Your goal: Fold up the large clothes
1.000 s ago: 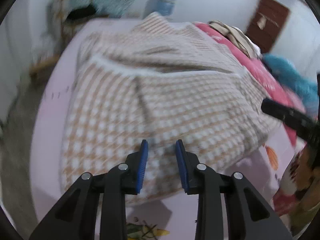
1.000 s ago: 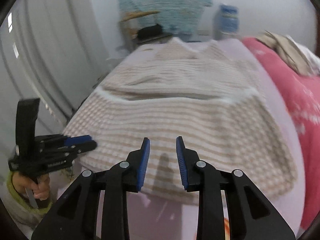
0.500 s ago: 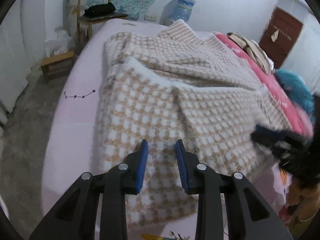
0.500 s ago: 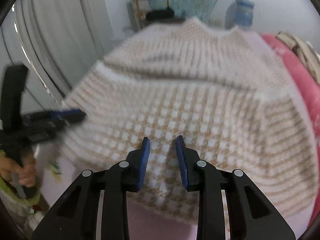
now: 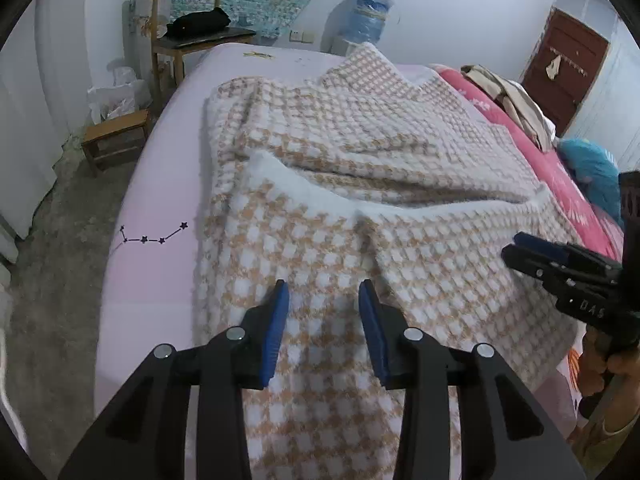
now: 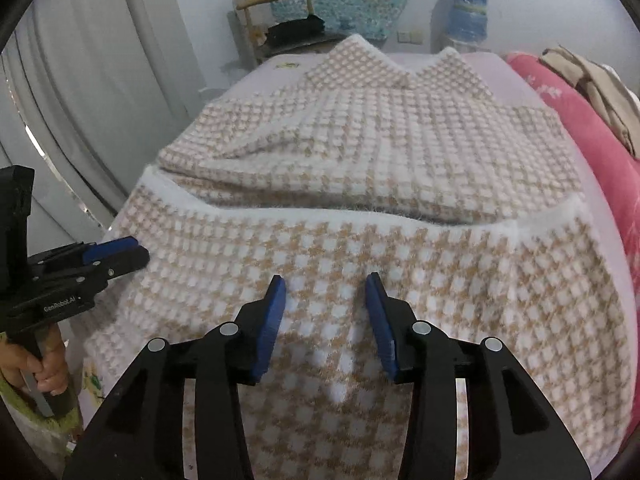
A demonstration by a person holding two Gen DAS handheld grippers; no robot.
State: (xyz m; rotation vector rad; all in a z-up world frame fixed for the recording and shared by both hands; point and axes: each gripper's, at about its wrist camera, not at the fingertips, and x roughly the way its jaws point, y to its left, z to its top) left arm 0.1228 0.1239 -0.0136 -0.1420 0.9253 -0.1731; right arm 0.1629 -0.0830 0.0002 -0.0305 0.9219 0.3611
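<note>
A wide bed [image 5: 160,152] with a pale lilac sheet fills the room's middle, and on it lies the large garment [image 5: 360,184], a fuzzy tan-and-white checked piece spread flat with its near part doubled up over the rest, a white fluffy edge running across the fold. At the far end a wooden chair [image 5: 192,20] with something black on its seat stands against the wall, a blue water bottle [image 5: 370,16] to its right, a low wooden stool [image 5: 116,140] on the rough floor to the left, pale curtains [image 6: 100,80] along that side. A pink blanket [image 5: 560,168] with crumpled beige cloth on it runs down the bed's right edge, and a dark red door [image 5: 568,68] stands far right.

Against the pictures a second ago, both views are sharper and both tools sit closer over the garment's near part, which now reaches under the jaws; the jaws of each have just been opening and stand wider.

The left tool [image 5: 322,316] tilts steeply down, its jaws partly apart over the checked cloth, pressing on nothing. The right tool [image 6: 326,312] tilts down likewise, jaws partly apart, nothing gripped. Each shows at the edge of the other's view, held by a hand [image 6: 44,368] around its grip.
</note>
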